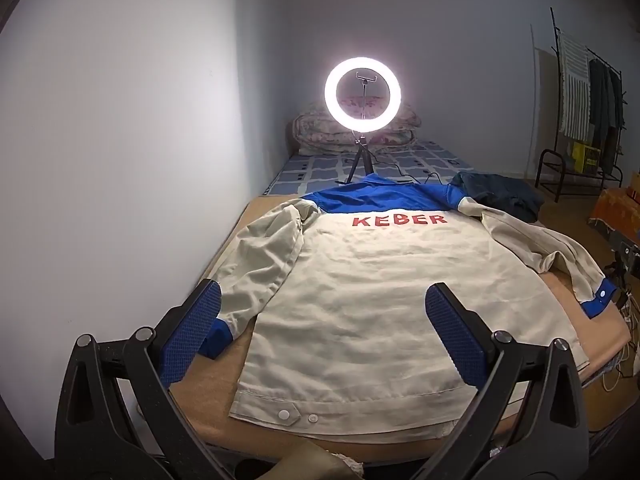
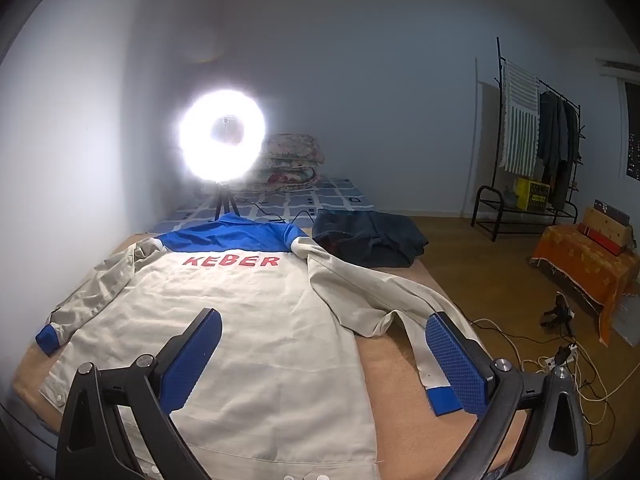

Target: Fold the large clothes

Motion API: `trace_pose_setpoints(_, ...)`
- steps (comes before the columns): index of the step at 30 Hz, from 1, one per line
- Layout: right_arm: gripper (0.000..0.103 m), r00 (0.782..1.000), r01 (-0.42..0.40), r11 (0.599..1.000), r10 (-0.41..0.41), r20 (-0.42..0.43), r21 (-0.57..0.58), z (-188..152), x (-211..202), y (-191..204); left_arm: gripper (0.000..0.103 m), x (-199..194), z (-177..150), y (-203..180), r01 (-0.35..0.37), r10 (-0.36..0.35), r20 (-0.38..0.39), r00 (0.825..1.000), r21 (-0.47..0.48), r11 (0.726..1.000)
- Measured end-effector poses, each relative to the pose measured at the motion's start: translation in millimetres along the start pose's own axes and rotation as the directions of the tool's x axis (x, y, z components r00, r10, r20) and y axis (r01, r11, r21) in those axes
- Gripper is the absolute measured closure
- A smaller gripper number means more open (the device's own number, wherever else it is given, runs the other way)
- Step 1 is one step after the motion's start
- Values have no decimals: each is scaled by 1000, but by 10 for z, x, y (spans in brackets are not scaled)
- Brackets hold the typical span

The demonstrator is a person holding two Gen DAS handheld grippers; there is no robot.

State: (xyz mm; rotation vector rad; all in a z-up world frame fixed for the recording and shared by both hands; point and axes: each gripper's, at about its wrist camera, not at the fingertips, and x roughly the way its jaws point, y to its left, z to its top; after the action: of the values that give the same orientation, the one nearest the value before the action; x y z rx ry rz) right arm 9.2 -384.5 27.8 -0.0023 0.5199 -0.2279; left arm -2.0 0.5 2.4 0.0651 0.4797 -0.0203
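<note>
Right now the cream-and-blue work jacket [image 1: 360, 280] lies back-up and spread flat on the tan blanket [image 1: 216, 384] covering the bed, its red "KEBER" lettering [image 1: 399, 220] just below the blue yoke. It fills the middle of both views. One sleeve runs down the left of the frame to a blue cuff [image 1: 218, 336]; the other sleeve [image 2: 384, 300] is crumpled and bent toward the lower right, ending in its own blue cuff [image 2: 444, 400].

My left gripper [image 1: 322, 336] tilts downward over the jacket's lower half, its jaws spread wide with nothing between them. The left blue pad [image 1: 188, 340] sits in front of the sleeve cuff in the picture, the right pad [image 1: 456, 336] in front of the jacket's back panel. I cannot tell whether either touches cloth.

My right gripper [image 2: 324, 360] also tilts down, jaws wide apart and empty. Its left pad [image 2: 192, 360] overlaps the back panel, its right pad [image 2: 458, 364] lies just beside the bent sleeve's cuff at the lower right.

Beyond the collar, a lit ring light [image 1: 362, 90] stands on a small tripod, with a folded floral quilt [image 1: 320, 128] behind it. A dark folded garment [image 2: 370, 238] rests near the jacket's shoulder, right of centre. A clothes rack [image 2: 532, 140] stands at the far right wall.
</note>
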Motion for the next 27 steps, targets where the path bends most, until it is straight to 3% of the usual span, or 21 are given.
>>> trace_pose_setpoints(27,0,1000,-1,1000,1,0,-3,-1,-3,13,0,-6,-4,10,0,0,5,1000,-6,1000)
